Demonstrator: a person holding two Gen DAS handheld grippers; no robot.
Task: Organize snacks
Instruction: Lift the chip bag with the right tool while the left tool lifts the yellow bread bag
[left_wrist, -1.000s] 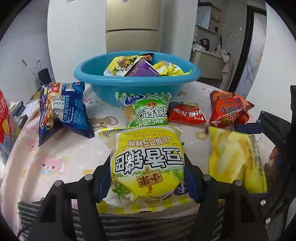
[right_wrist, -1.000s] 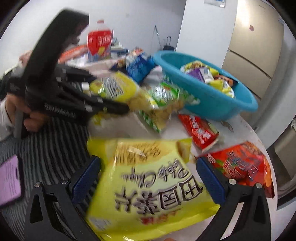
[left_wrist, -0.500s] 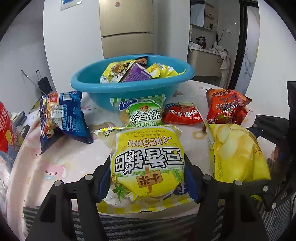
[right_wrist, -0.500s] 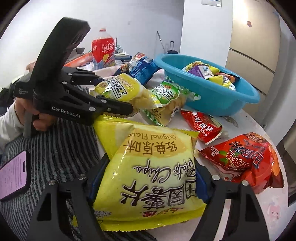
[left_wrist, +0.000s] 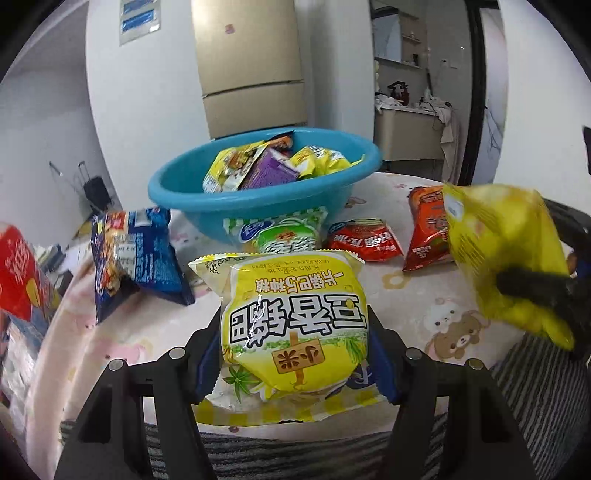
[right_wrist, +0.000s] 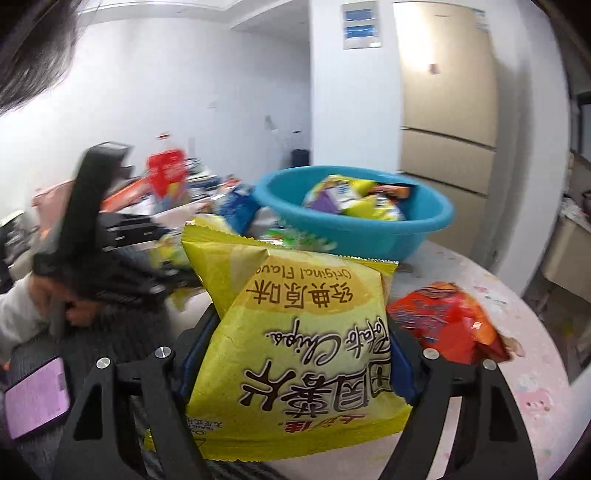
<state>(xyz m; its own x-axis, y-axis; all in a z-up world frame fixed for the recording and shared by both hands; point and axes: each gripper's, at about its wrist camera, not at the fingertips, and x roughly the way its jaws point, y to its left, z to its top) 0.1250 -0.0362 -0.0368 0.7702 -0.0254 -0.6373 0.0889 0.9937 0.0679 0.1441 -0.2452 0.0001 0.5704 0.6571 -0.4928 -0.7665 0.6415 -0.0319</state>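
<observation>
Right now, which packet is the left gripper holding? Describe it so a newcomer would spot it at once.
Start at the blue basin on the table. Nearest the camera in front of it, the left gripper clamps a rice cracker bag: round, puffy, yellow, with bold black characters, unlike the flat red packets beside it.

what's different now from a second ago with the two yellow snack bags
The right gripper closed on the yellow chip bag and lifted it off the table. The left gripper keeps its hold on the yellow cracker bag, raised slightly. The blue basin is unmoved.
</observation>
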